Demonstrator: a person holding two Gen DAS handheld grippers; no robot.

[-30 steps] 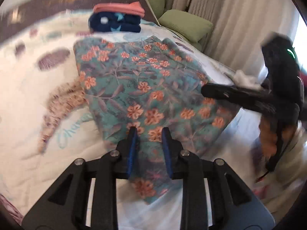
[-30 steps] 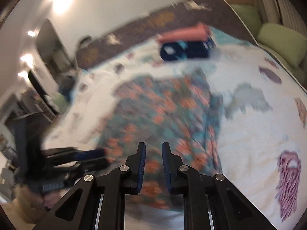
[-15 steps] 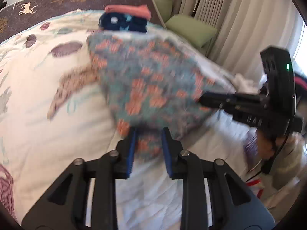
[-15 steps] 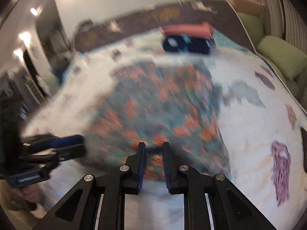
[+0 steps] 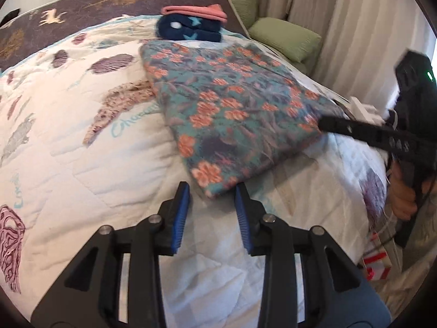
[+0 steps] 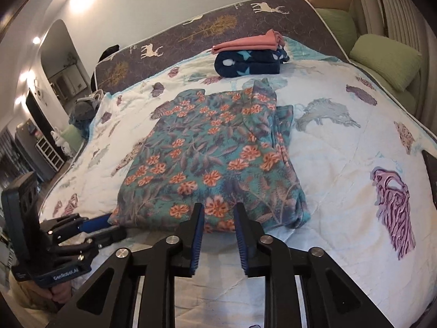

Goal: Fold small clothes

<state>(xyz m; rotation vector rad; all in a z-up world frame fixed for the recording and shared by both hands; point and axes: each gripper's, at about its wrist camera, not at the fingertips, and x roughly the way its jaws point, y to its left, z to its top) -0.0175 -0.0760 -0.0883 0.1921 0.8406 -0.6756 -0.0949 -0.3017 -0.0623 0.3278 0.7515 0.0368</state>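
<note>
A teal garment with orange flowers (image 5: 232, 109) (image 6: 215, 158) lies folded flat on the white quilt (image 5: 68, 150). My left gripper (image 5: 211, 199) sits at its near corner. Its jaws are opening, and the corner lies loosely between the tips with no pad pressing on it. At the garment's near edge, my right gripper (image 6: 218, 210) has its jaws opening too, the hem slack between them. Each gripper shows in the other's view: the right gripper (image 5: 323, 123) at the garment's right edge, the left gripper (image 6: 116, 227) at its left corner.
A folded pink garment on a navy star-print one (image 5: 191, 24) (image 6: 251, 57) forms a stack at the far end of the bed. Green pillows (image 5: 284, 38) and curtains lie to the right. A hand (image 5: 402, 199) holds the right gripper. A red-and-white box (image 5: 378, 266) is on the floor.
Both grippers held the garment's near edge and carried it over. Now it lies flat and folded, and both sets of jaws have widened off the cloth.
</note>
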